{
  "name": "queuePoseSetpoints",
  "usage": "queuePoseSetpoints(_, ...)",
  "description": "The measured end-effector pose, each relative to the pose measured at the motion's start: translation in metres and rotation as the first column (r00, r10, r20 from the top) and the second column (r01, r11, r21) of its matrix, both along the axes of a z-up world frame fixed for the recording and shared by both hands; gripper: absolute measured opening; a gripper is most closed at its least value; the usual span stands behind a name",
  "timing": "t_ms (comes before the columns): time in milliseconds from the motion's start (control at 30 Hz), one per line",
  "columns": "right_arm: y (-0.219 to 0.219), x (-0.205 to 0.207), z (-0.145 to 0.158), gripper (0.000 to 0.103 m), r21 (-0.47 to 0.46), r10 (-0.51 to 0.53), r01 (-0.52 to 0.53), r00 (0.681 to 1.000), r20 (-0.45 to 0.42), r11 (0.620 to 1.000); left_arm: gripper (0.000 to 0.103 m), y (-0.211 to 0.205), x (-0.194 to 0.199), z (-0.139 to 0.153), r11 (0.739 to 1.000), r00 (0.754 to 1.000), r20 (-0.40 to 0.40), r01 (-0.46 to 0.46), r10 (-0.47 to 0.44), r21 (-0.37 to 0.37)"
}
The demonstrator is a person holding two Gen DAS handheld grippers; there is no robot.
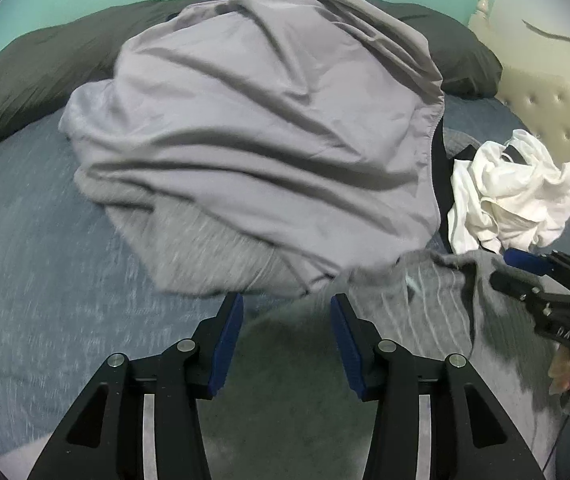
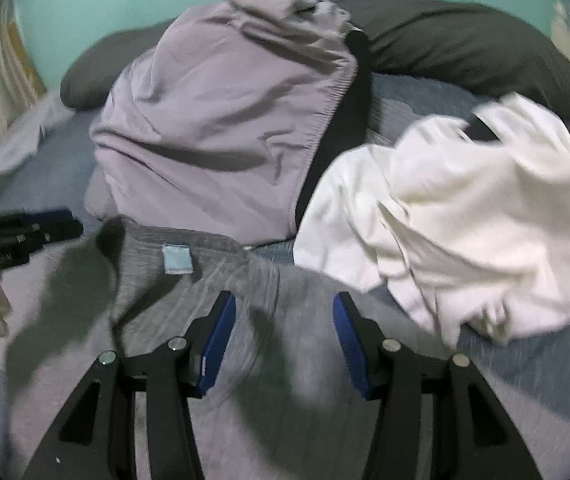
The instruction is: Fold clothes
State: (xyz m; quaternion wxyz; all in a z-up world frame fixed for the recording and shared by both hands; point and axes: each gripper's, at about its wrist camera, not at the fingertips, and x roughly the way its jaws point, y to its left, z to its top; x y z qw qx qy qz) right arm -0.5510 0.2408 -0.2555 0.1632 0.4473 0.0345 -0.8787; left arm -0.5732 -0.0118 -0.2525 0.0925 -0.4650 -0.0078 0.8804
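Left wrist view: left gripper (image 1: 287, 306), lower centre, blue-padded jaws apart with nothing clamped, poised above a grey knit garment (image 1: 425, 300) spread on the blue bed cover (image 1: 25, 280). Lilac-grey garment (image 1: 253, 140), crumpled in a heap, centre of frame, overlapping the grey knit's far edge. White garment (image 1: 513, 196), bunched, right of frame, just beside the heap. Dark grey pillow (image 1: 37, 68), upper left to upper right, behind the heap. Cream tufted headboard (image 1: 553, 108), upper right. Right gripper (image 1: 525, 268), right edge, over the grey knit; its jaw state cannot be told here. Right wrist view: right gripper (image 2: 285, 312), lower centre, jaws apart, empty, above the grey knit garment (image 2: 205, 300), whose pale blue label (image 2: 178, 258) lies centre-left. Lilac-grey garment (image 2: 221, 120), upper centre. White garment (image 2: 465, 220), right. Dark grey pillow (image 2: 465, 48), upper right. Left gripper (image 2: 73, 226), left edge, blurred.
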Motion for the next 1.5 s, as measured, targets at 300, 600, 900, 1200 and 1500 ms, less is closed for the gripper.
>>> queuePoseSetpoints(300,-0.025,-0.013,-0.018,0.046,0.141,0.049,-0.045,0.999,-0.021,0.989,0.049,0.01,-0.008,-0.013,0.999,0.999,0.007,0.039,-0.039,0.001)
queuePoseSetpoints(600,-0.017,-0.017,-0.02,0.008,0.175,0.034,-0.025,0.998,-0.051,0.984,0.049,0.018,0.0,-0.01,0.996,0.996,-0.012,0.086,-0.086,0.015)
queuePoseSetpoints(900,-0.006,-0.02,-0.008,0.005,0.12,-0.013,0.025,0.996,-0.093,0.992,0.012,0.016,-0.004,-0.02,0.996,0.996,0.011,0.086,-0.086,-0.01)
queuePoseSetpoints(1200,0.008,-0.016,-0.002,0.005,0.072,-0.049,0.059,0.989,-0.136,0.996,0.007,0.003,-0.006,0.002,1.0,0.998,-0.055,0.025,-0.025,-0.004)
queuePoseSetpoints(1500,0.0,-0.025,-0.006,0.005,0.069,-0.079,0.09,0.986,-0.146,0.994,0.007,0.009,-0.031,0.004,0.996,1.0,-0.027,-0.002,-0.001,-0.094)
